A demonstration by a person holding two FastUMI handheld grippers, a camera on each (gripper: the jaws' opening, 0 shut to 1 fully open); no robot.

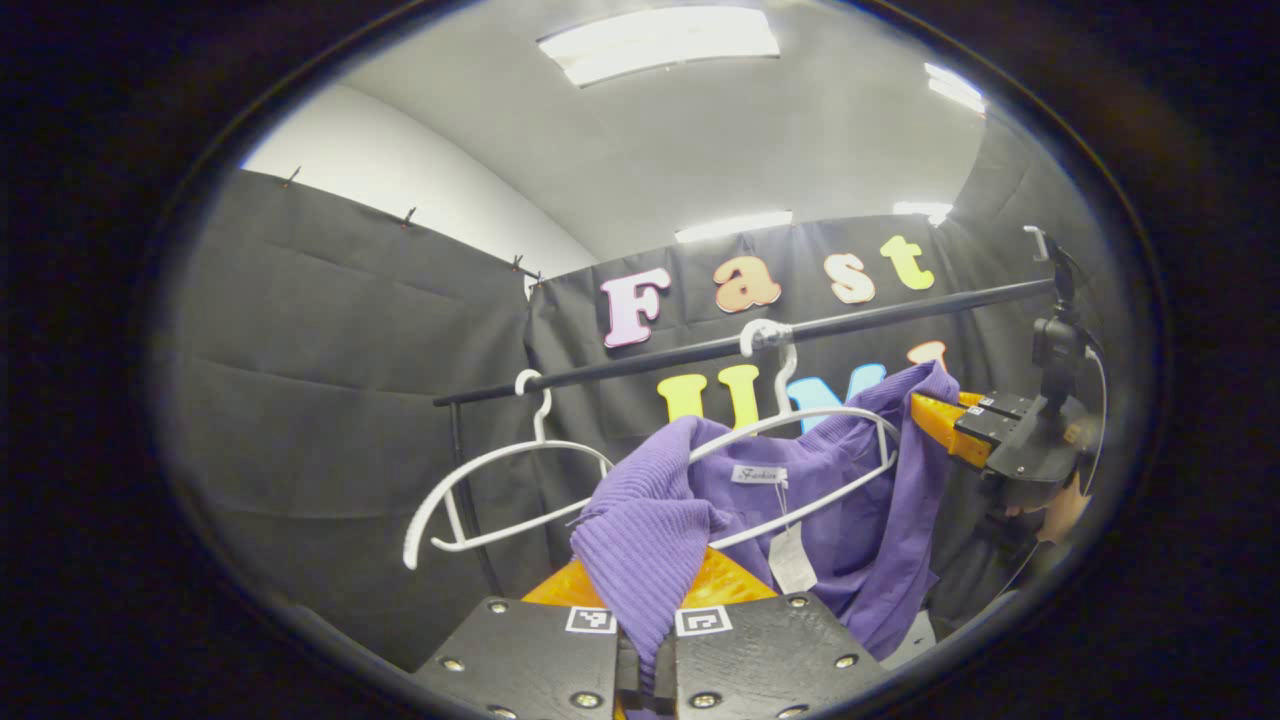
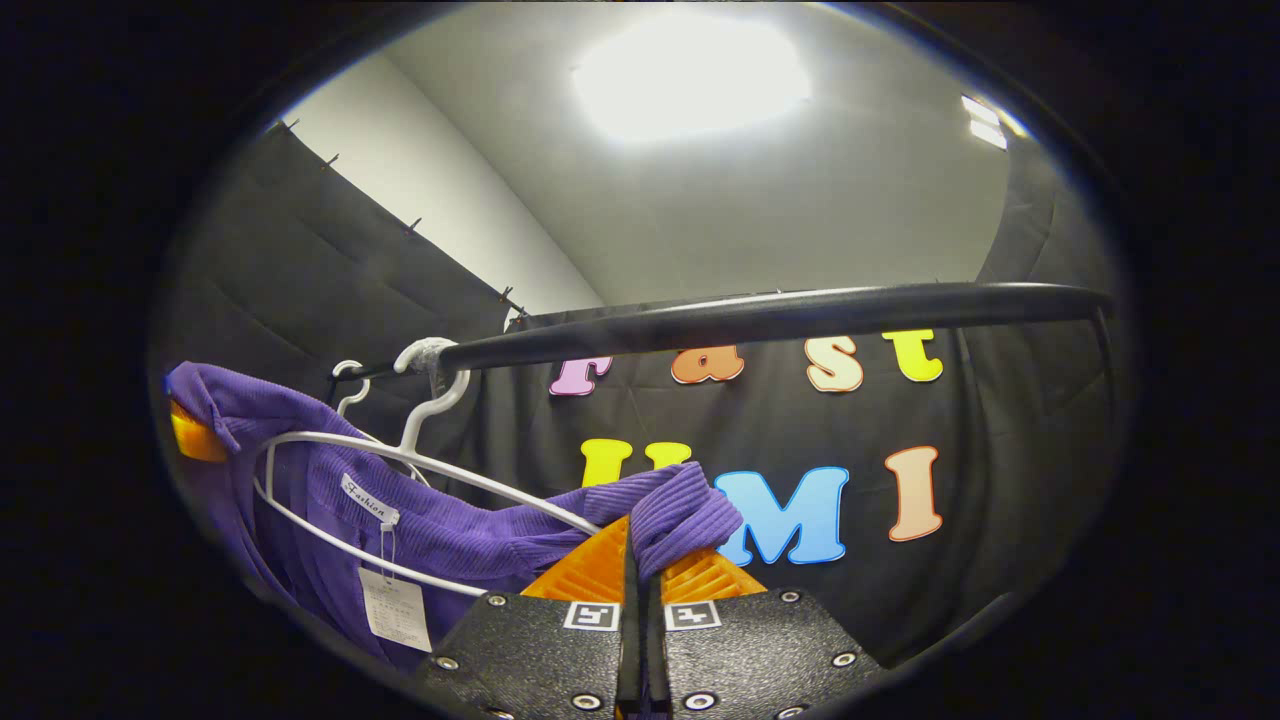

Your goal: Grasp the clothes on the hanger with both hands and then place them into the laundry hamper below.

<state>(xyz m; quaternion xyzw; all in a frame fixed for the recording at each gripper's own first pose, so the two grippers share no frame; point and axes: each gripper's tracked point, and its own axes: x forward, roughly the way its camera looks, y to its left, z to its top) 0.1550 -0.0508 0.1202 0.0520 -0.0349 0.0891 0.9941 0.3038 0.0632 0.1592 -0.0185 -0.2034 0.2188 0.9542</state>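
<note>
A purple ribbed sweater [image 1: 860, 500] hangs on a white hanger [image 1: 800, 425] from the black rail [image 1: 900, 310]. My left gripper [image 1: 645, 590] is shut on one shoulder of the sweater, the knit bunched over its orange fingers [image 1: 730, 580]. The right gripper [image 1: 950, 425] shows farther off at the right, pinching the other shoulder. In the right gripper view, my right gripper [image 2: 640, 570] is shut on a fold of the sweater [image 2: 450, 530], which stretches left along the hanger [image 2: 420, 465] to the left gripper's orange finger [image 2: 190, 435]. A white tag [image 2: 397, 608] dangles from the collar.
A second, empty white hanger [image 1: 490, 490] hangs left of the sweater on the same rail. The rail's upright post [image 1: 465, 490] stands behind it. A hand [image 1: 1060, 515] holds the right gripper's body. The rail [image 2: 780, 315] passes close overhead in the right gripper view.
</note>
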